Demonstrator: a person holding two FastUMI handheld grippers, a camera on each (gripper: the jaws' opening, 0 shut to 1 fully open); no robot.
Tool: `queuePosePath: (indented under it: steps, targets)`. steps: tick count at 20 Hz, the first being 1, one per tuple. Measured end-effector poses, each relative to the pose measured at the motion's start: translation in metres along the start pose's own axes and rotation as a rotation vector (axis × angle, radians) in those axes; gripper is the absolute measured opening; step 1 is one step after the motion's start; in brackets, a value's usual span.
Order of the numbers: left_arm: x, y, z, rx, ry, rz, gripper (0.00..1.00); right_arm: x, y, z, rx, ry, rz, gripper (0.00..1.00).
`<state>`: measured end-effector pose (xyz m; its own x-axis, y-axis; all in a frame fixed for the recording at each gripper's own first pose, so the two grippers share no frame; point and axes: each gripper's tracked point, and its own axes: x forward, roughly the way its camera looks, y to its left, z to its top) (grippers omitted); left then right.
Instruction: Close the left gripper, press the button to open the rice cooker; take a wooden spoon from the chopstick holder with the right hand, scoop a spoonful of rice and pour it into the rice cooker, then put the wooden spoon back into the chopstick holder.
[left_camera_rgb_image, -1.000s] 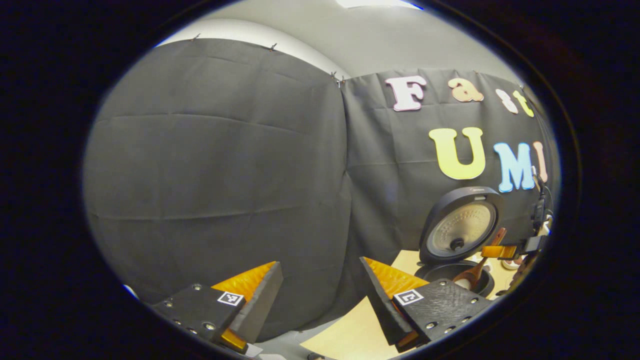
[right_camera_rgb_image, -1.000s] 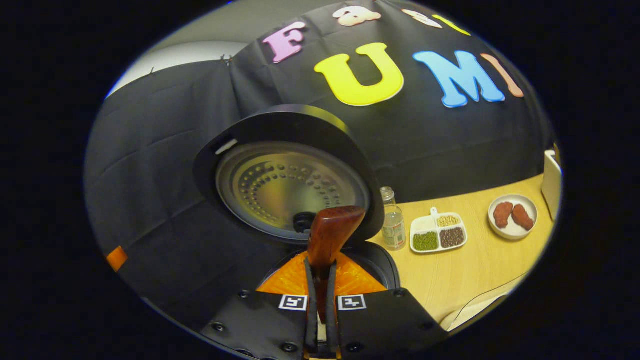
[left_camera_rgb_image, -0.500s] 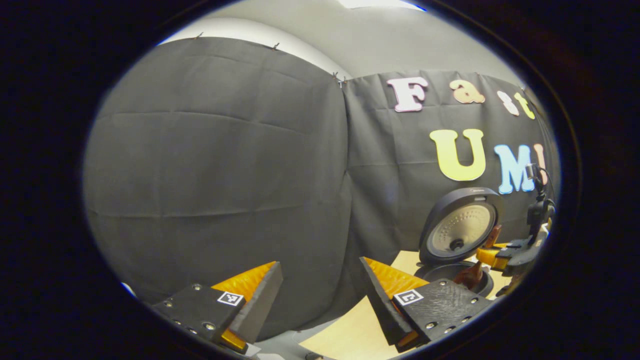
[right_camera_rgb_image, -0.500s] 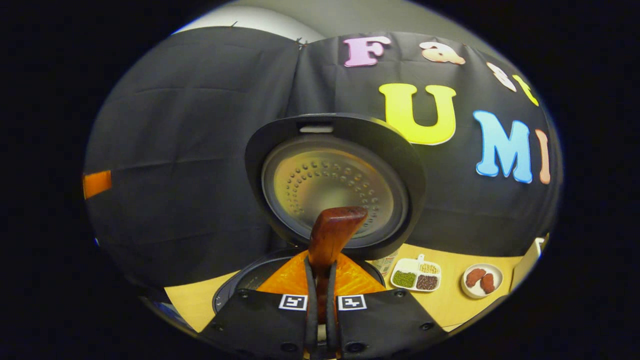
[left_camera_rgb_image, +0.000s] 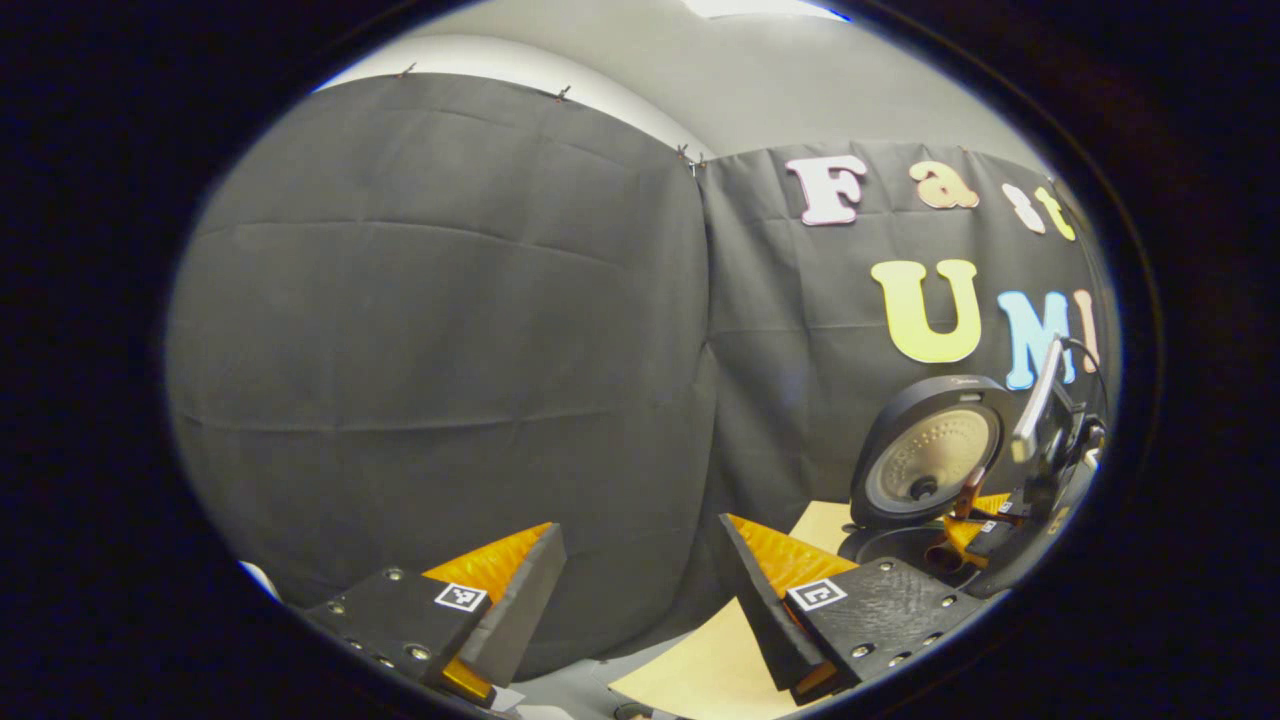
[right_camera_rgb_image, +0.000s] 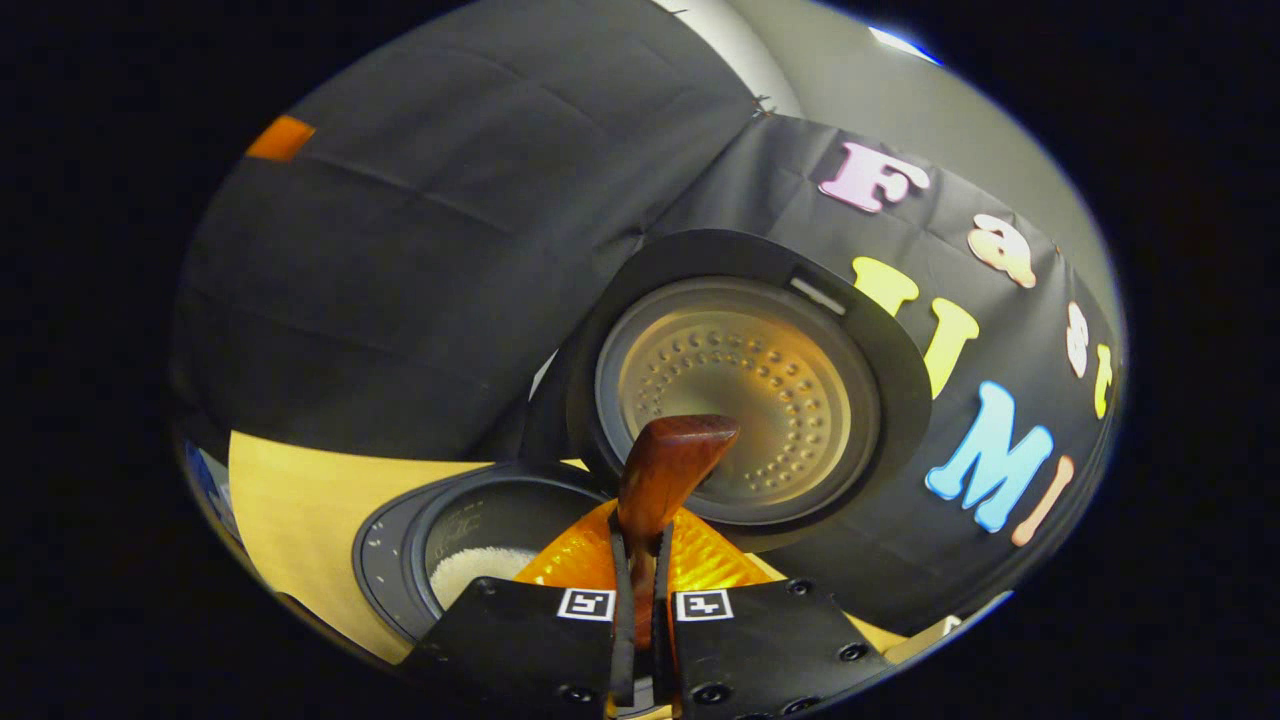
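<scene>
The black rice cooker (right_camera_rgb_image: 400, 545) stands open, its round lid (right_camera_rgb_image: 745, 385) upright behind the pot, and white rice (right_camera_rgb_image: 480, 570) lies in the pot. My right gripper (right_camera_rgb_image: 640, 545) is shut on the wooden spoon's handle (right_camera_rgb_image: 665, 470), which sticks up between its fingers, just over the pot's rim. The spoon's bowl is hidden below the fingers. In the left gripper view the cooker (left_camera_rgb_image: 925, 470) sits at the far right with the right gripper (left_camera_rgb_image: 985, 515) tilted over its pot. My left gripper (left_camera_rgb_image: 635, 575) hangs open well to the left of the cooker, nothing between its fingers.
The light wooden table (right_camera_rgb_image: 290, 510) runs under the cooker, and its near corner (left_camera_rgb_image: 690, 670) shows below my left gripper. Black cloth walls close off the back and the left side.
My right gripper has rolled with the spoon, so the pot and the rice in it have come into its view. The left gripper has barely moved.
</scene>
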<state>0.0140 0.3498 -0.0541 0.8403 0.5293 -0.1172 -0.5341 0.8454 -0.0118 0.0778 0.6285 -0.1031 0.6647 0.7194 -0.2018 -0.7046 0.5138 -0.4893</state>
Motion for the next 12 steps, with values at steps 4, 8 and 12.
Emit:
queuePosePath:
  steps: [4,8,12]
  targets:
    - [-0.002,0.005,-0.002,-0.007,-0.001,0.006,0.92,-0.002,-0.005,0.001,-0.036,-0.002,0.007,0.08]
    - [-0.002,0.001,0.001,-0.008,-0.008,-0.002,0.92,-0.003,-0.008,0.0,0.168,0.009,0.032,0.08]
    - [-0.003,-0.004,0.004,-0.006,-0.013,-0.017,0.92,-0.005,-0.011,-0.001,0.487,0.032,0.078,0.08]
